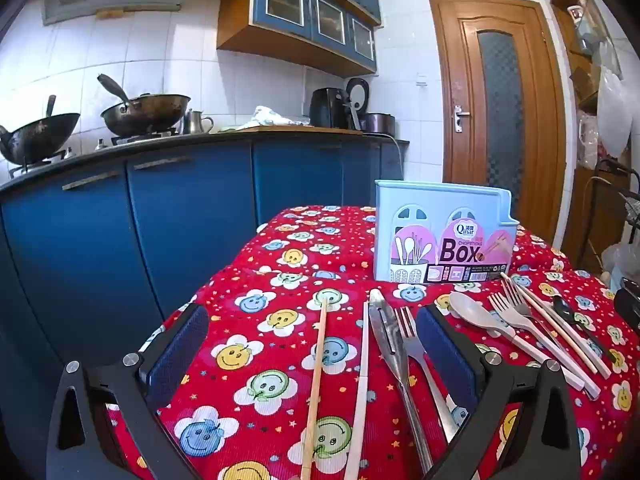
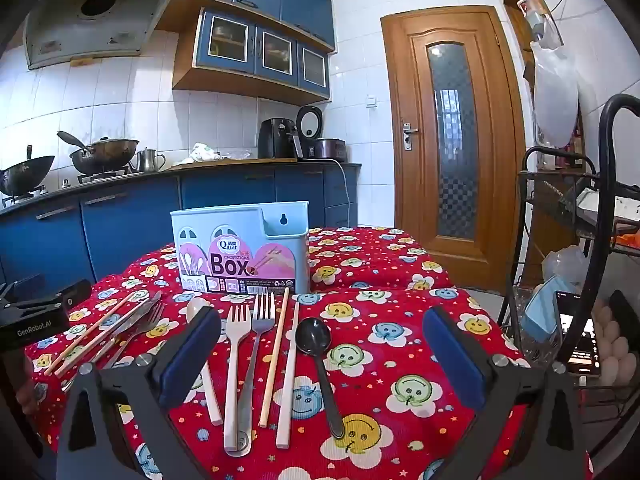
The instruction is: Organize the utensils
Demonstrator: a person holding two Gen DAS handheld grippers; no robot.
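Left tongs spread fully wide, gripping nothing, low over red smiley-cloth worktop; wooden chopstick, white chopstick, metal knife and metal fork lying between the pads. Right tongs likewise fully wide and empty, over white fork, steel fork, chopstick pair and black spoon. Blue chopsticks box upright at 12 o'clock behind the rows.

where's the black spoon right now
In the right wrist view the black spoon lies on the tablecloth, just right of the white chopstick, in front of the chopsticks box.
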